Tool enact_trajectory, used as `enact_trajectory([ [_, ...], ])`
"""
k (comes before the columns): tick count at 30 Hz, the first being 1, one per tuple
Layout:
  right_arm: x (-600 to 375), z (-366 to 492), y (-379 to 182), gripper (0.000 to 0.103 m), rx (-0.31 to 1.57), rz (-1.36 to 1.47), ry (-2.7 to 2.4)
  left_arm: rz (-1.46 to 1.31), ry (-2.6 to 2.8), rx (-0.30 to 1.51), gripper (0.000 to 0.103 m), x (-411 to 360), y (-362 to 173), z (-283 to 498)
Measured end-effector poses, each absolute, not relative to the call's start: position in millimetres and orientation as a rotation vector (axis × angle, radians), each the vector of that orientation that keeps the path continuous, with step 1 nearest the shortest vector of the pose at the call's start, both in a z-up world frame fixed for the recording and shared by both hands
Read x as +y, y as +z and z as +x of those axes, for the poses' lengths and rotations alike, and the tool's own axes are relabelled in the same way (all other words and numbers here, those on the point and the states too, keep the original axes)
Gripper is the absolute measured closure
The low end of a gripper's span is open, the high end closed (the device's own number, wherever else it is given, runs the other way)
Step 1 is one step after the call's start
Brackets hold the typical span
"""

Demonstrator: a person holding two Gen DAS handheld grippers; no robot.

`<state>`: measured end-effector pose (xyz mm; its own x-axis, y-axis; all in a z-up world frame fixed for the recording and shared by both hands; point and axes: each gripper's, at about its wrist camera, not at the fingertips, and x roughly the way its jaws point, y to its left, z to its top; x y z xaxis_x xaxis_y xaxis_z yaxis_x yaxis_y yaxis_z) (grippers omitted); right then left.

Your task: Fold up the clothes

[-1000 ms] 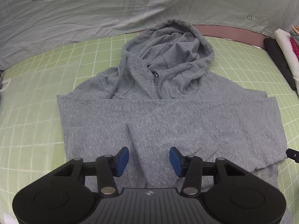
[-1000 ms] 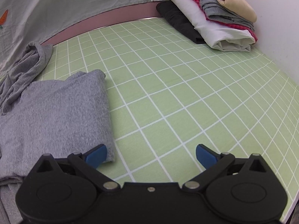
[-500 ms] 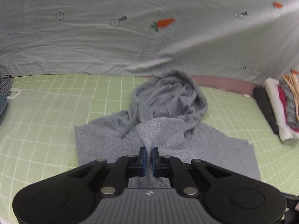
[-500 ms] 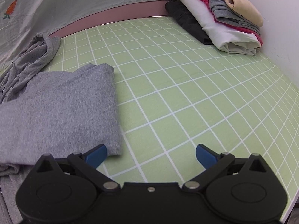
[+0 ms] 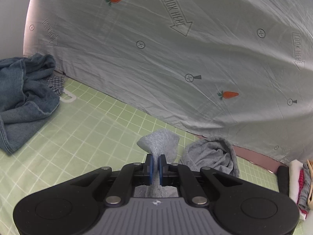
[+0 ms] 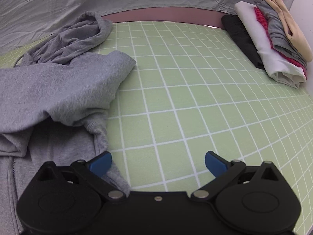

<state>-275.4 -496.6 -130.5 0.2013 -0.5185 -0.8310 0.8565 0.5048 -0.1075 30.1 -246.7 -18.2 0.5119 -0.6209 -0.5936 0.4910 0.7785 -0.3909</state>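
A grey zip hoodie (image 6: 58, 90) lies on the green grid mat (image 6: 195, 98). My left gripper (image 5: 155, 165) is shut on a fold of the hoodie (image 5: 160, 146) and holds it lifted above the mat, with the hood (image 5: 211, 158) lying just to its right. In the right wrist view the hoodie's body is raised and draped, and its zipper (image 6: 12, 168) shows at the lower left. My right gripper (image 6: 157, 161) stands open over the mat at the hoodie's right edge. Its left pad (image 6: 99, 163) sits just over the hem, with nothing held.
A pile of folded clothes (image 6: 273, 39) sits at the mat's far right corner. Crumpled blue denim (image 5: 23, 98) lies at the far left. A grey sheet with carrot prints (image 5: 176, 58) hangs behind the mat.
My left gripper closed on the hoodie's fabric and lifted it up and toward the hood, rolling as it went. The right gripper shifted sideways, staying open.
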Motion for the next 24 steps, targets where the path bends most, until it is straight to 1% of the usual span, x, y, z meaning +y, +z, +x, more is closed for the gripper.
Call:
enact_trajectory([
  [8,-500,-255,-121,0.0,0.888,0.405,-0.843,-0.202,-0.657,0.814,0.097,-236,-28,29],
  [12,-500,-237,-119,0.0,0.882,0.342,-0.794,-0.214,-0.643,0.82,0.097,-232,-31,28],
  [14,-505,-232,-125,0.001,0.935,0.263,-0.904,-0.215,-0.637,0.82,0.097,-229,-32,27],
  [16,-516,-239,-128,0.001,0.953,0.261,-1.035,-0.219,-0.629,0.825,0.097,-226,-33,26],
  [19,-522,-255,-122,0.001,0.916,0.356,-1.07,-0.233,-0.627,0.845,0.097,-221,-36,26],
  [24,-489,-248,-109,0.001,0.879,0.342,-1.042,-0.201,-0.675,0.863,0.097,-218,-33,26],
])
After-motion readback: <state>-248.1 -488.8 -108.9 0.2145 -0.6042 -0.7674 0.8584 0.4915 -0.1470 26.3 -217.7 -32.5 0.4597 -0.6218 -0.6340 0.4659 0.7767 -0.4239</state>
